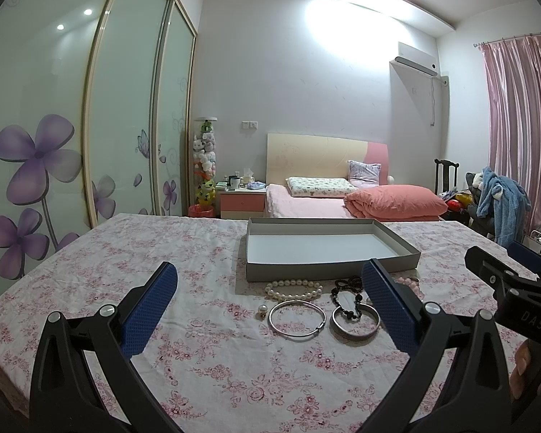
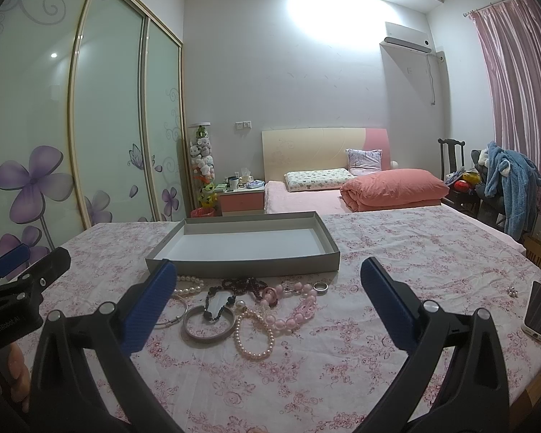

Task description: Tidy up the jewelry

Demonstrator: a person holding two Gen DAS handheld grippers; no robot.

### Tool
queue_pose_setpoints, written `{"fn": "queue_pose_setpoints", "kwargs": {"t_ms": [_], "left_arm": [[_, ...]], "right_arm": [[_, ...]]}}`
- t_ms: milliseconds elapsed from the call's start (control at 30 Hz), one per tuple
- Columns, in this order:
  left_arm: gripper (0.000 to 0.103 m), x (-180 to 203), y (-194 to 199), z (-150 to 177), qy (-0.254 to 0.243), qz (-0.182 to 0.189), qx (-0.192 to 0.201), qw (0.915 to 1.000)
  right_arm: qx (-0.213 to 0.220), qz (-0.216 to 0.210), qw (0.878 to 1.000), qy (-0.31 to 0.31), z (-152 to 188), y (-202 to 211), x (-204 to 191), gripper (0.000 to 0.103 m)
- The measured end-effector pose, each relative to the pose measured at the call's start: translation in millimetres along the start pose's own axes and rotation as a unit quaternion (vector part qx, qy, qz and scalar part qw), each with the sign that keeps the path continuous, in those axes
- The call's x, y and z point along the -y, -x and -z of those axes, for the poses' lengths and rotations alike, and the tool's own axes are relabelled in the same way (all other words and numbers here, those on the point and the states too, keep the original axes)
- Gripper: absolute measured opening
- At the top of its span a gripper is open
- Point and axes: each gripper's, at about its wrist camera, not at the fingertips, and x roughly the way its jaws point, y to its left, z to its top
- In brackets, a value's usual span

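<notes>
An empty grey box (image 1: 328, 249) (image 2: 245, 249) sits on the floral tablecloth. In front of it lie a white pearl bracelet (image 1: 294, 288), a thin silver bangle (image 1: 296, 319), a wide silver bangle (image 1: 355, 321) (image 2: 209, 323), a dark bead necklace (image 1: 350, 292) (image 2: 240, 288), a pink bead necklace (image 2: 292, 306), a pearl strand (image 2: 254, 335), a ring (image 2: 321, 287) and a pearl earring (image 1: 262, 311). My left gripper (image 1: 270, 314) is open, above the table just short of the bangles. My right gripper (image 2: 267, 310) is open, just short of the pile.
A phone (image 2: 539, 310) and a small earring (image 2: 511, 292) lie at the table's right side. The right gripper shows at the right edge of the left wrist view (image 1: 512, 288). A bed (image 1: 342, 198), nightstand and wardrobe stand beyond the table.
</notes>
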Motion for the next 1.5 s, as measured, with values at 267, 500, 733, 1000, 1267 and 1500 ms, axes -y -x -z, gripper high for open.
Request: {"fn": "queue_pose_setpoints", "kwargs": {"t_ms": [267,500,733,1000,1267,1500], "left_arm": [[0.101,0.1,0.1,0.0,0.000,-0.001,0.000,1.0000],[0.101,0.1,0.0,-0.1,0.000,0.000,0.000,1.0000],[0.101,3.2,1.0,0.1,0.000,0.001,-0.001,1.0000],[0.101,4.1,1.1,0.8,0.000,0.000,-0.003,1.0000],[0.101,4.2,-24.4,5.0,-0.003,-0.023,-0.059,0.9980],[0.101,-10.7,-60.8,8.1,0.002,-0.017,-0.143,0.9896]], "right_arm": [[0.000,0.000,1.000,0.000,-0.3,0.2,-0.1,0.099],[0.000,0.000,1.000,-0.001,-0.3,0.1,-0.1,0.099],[0.000,0.000,1.000,0.000,0.0,-0.2,0.0,0.099],[-0.003,0.002,1.000,-0.001,0.3,-1.4,0.2,0.099],[-0.051,0.009,0.999,-0.005,-0.9,-33.3,15.4,0.099],[-0.139,0.001,0.989,-0.046,2.0,-80.2,39.0,0.099]]}}
